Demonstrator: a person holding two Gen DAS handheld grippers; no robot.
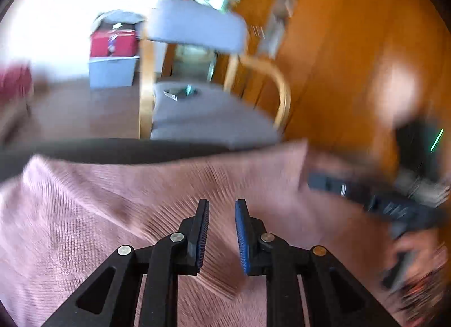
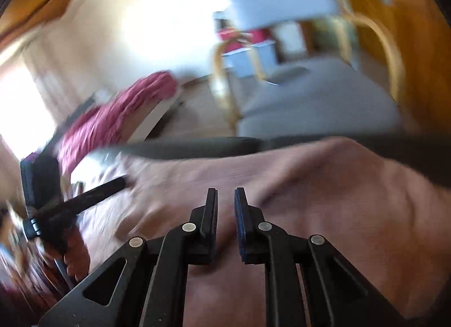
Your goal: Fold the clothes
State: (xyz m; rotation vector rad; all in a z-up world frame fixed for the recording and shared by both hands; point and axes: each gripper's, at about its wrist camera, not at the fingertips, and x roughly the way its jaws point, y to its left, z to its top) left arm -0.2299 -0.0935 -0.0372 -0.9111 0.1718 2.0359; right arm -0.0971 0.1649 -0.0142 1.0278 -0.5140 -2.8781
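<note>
Pink knitted garment (image 1: 98, 214) spread beneath both, left claw (image 1: 222, 206) and right claw (image 2: 225, 194) slightly parted, empty

Honestly I couldn't read a single thing from my end; both wrist views were smeared with blur. The red box (image 1: 113, 43) on the grey bin (image 1: 112, 71) had some pale and dark marking on its front, but it was way too small and soft to make out as letters; the other gripper's black body (image 1: 394, 210) at the right of the left wrist view showed faint raised marks, which could have been lettering, but I couldn't tell what they said; no brand, number or sign was legible anywhere else in either view.
</note>
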